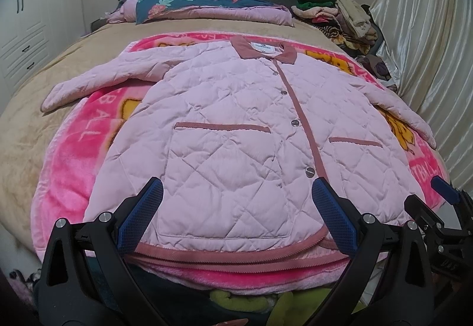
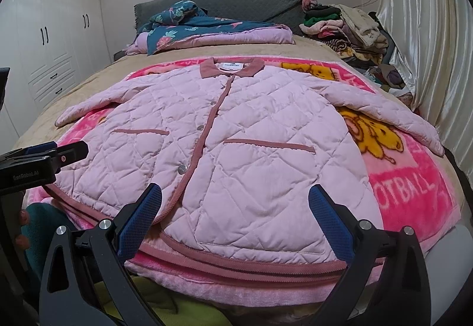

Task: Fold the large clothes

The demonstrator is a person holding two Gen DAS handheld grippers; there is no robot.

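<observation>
Left wrist view: jacket laid flat, nothing gripped yet

A pink quilted jacket is seen spread front-up on a bright pink blanket over the bed. Its collar is pointed toward the headboard and its hem is laid along the near edge, so the long axis is run from near to far. Both sleeves are stretched out sideways, the left sleeve onto the beige cover.

The left gripper is held just above the hem with its fingers spread wide and nothing between them. The right gripper is likewise held apart and empty over the hem, beside the button strip.

The padding is judged soft, light and springy, so folds are likely to puff back unless pressed. The shell looks smooth and may slide on the fleece. A firm hold is best taken at a sleeve cuff or at the corded hem trim, where the fabric is thicker.
</observation>
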